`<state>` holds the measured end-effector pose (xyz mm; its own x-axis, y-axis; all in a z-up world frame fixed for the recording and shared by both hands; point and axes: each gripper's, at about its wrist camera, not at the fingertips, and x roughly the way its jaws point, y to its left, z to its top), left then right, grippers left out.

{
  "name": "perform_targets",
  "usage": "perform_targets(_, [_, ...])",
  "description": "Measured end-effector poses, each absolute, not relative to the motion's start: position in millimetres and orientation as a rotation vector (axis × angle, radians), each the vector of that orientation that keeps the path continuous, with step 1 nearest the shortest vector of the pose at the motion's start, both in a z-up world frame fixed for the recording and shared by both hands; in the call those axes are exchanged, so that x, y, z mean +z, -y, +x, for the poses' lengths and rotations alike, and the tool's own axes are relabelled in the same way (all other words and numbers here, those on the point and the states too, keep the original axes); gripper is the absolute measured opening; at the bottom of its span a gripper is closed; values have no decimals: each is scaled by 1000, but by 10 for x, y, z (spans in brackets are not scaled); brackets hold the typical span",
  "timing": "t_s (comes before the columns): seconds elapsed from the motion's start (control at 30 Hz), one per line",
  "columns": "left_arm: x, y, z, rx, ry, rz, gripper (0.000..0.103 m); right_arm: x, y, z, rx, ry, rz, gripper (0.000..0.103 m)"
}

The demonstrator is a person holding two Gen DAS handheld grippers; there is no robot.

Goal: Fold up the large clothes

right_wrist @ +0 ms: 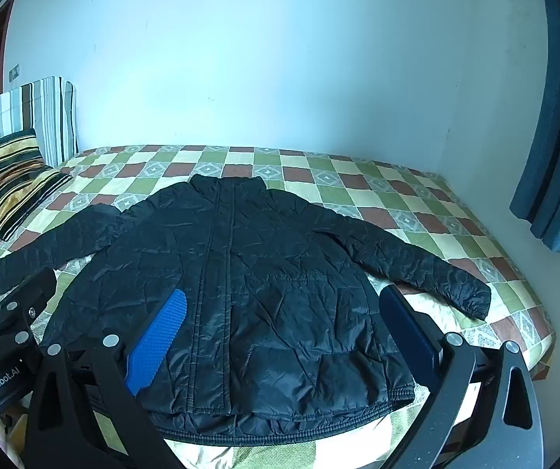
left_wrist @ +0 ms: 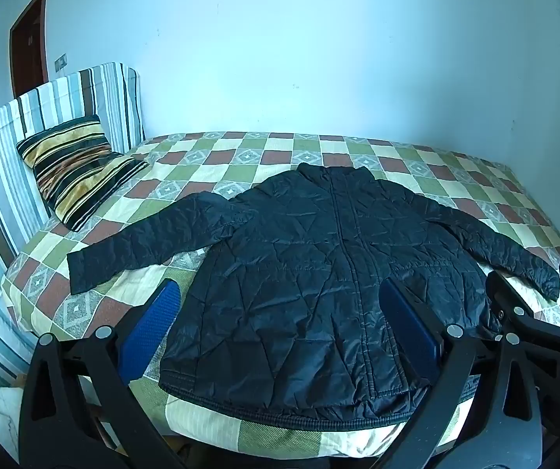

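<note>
A striped headboard cushion [left_wrist: 65, 117] is seen at 10 o'clock in the left wrist view, with a striped pillow [left_wrist: 77, 168] leaned against it. A checkered bedspread [left_wrist: 241, 148] covers the bed.

The black quilted jacket [left_wrist: 319, 265] is laid flat and front up at the centre of the bedspread, collar toward 12 o'clock, hem toward 6 o'clock, zip closed. Its sleeves are spread out toward 9 o'clock and 3 o'clock.

The left gripper [left_wrist: 288, 336] is held above the near hem, jaws wide apart, nothing between the blue pads. The right gripper [right_wrist: 291, 344] is held likewise over the lower right part of the jacket, jaws apart, nothing grasped. Contact with the fabric cannot be told.

A blue curtain [right_wrist: 553, 117] hangs at 2 o'clock in the right wrist view.
</note>
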<state>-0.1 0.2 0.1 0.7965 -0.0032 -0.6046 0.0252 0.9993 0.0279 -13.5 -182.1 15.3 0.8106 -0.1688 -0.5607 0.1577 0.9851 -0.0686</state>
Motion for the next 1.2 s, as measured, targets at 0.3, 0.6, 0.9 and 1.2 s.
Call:
perform_targets(0.3, [16,-9,0,-14,-644,43,101,162,1815,-137,-174,-602,-21,98])
perform_targets(0.6, [40,0,-2,-13,-641,45,101,153,1821,-129,-172,-601,-17,98])
perform_targets(0.9, [44,40,14,-17,-644,46,101,149,1817,-118,-171,-602,-16,98])
perform_targets(1.2, [33,38,7,-17,-641,49,101,130,1757,-105,-164,-603,-15,98])
